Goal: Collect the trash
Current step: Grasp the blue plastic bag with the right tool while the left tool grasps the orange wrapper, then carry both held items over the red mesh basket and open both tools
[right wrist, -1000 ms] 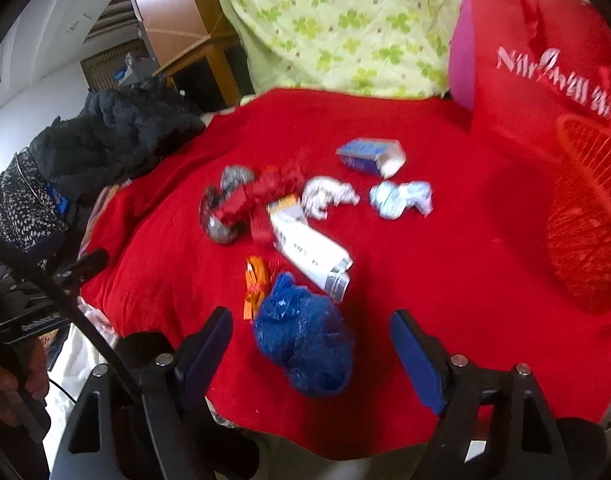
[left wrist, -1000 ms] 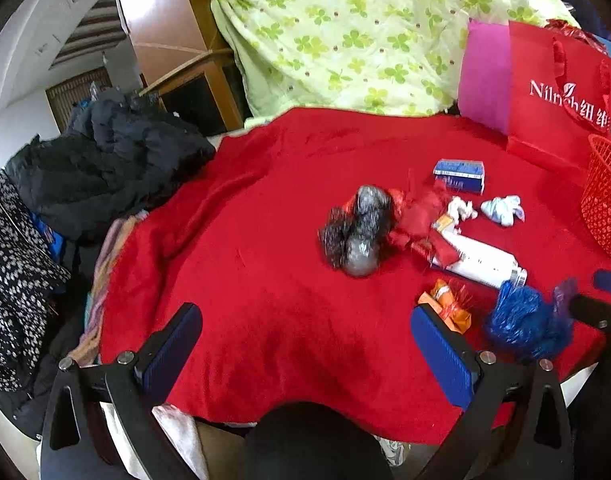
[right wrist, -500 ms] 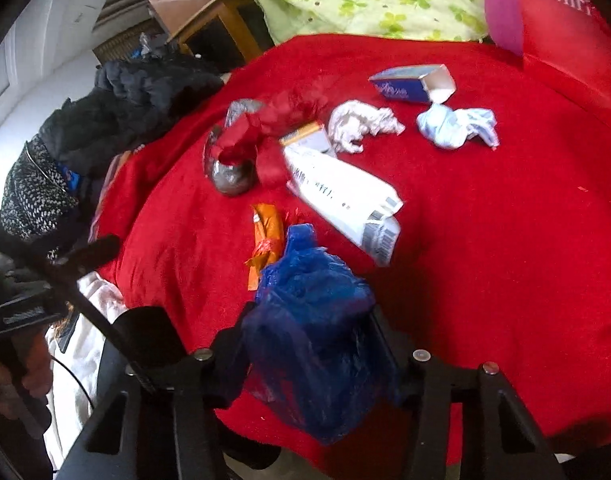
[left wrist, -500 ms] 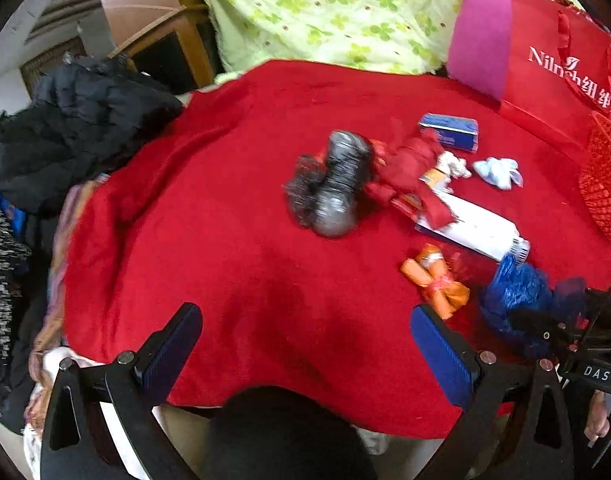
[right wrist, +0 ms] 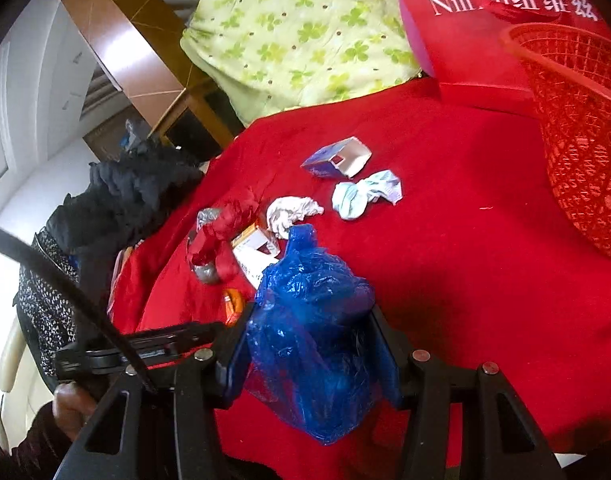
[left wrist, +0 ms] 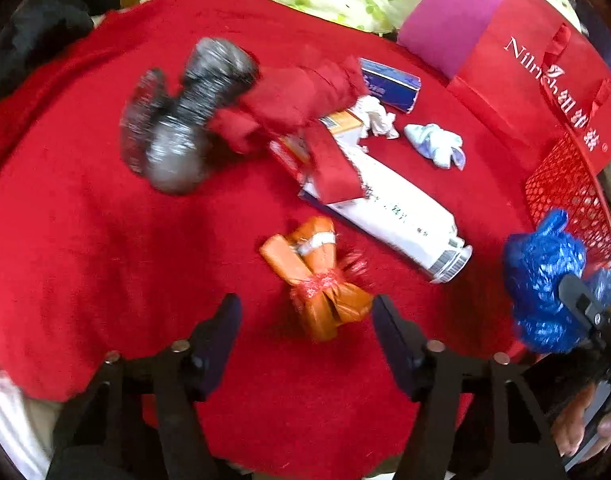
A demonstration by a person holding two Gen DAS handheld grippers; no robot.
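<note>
The left gripper [left wrist: 305, 320] tilts steeply down at the orange wrapper [left wrist: 319, 276] on the red cloth [left wrist: 105, 240]; its jaws have just been narrowing, pads astride the wrapper's near end (contact unclear). Right of the wrapper, the right gripper [right wrist: 311, 354] clamps the blue bag [right wrist: 313, 320], lifted near the red basket [right wrist: 577, 140].

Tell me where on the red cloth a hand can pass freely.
Bare cloth lies left of the silver wrapper, and between the pale blue wad and the red basket. It is crowded around the white tube and orange wrapper.
</note>
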